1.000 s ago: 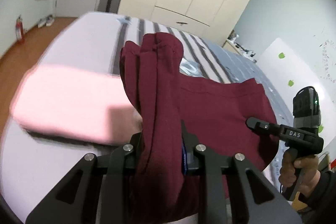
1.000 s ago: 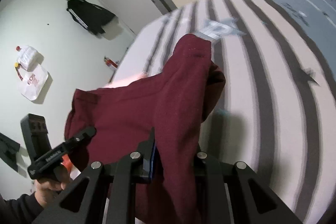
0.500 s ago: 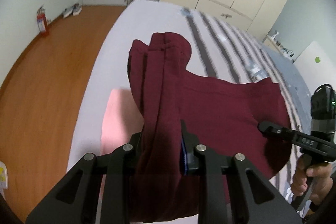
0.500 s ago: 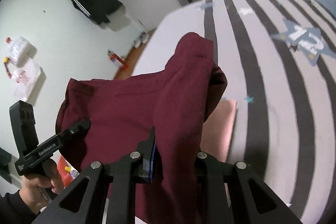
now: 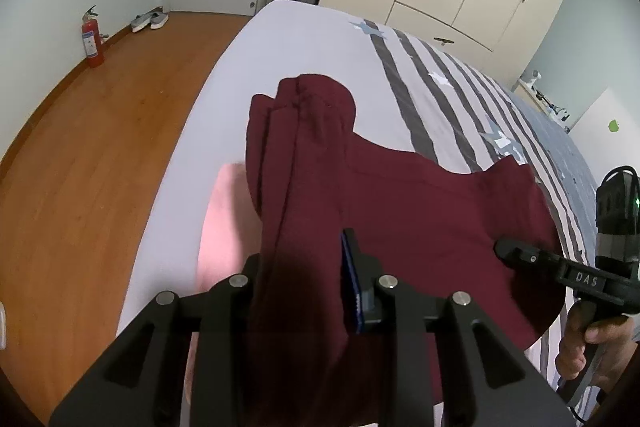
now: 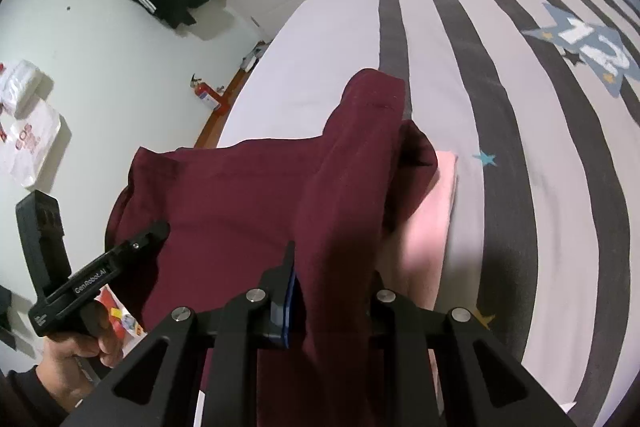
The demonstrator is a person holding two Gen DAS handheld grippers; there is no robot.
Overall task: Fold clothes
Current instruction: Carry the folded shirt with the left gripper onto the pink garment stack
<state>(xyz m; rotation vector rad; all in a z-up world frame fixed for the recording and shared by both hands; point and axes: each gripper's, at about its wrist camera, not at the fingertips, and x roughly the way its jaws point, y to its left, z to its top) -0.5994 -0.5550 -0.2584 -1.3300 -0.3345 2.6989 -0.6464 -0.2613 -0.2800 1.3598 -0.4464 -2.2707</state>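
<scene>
- Left wrist view: the left gripper (image 5: 304,291) is pinched tight on a dark red soft cloth garment (image 5: 420,227).
- The right gripper (image 6: 332,291) grips the other end, and the cloth hangs between them.
- A folded pale pink cloth (image 6: 432,223) lies under it, maybe touching.
- Both are over the grey striped bed cover (image 5: 312,51).
</scene>
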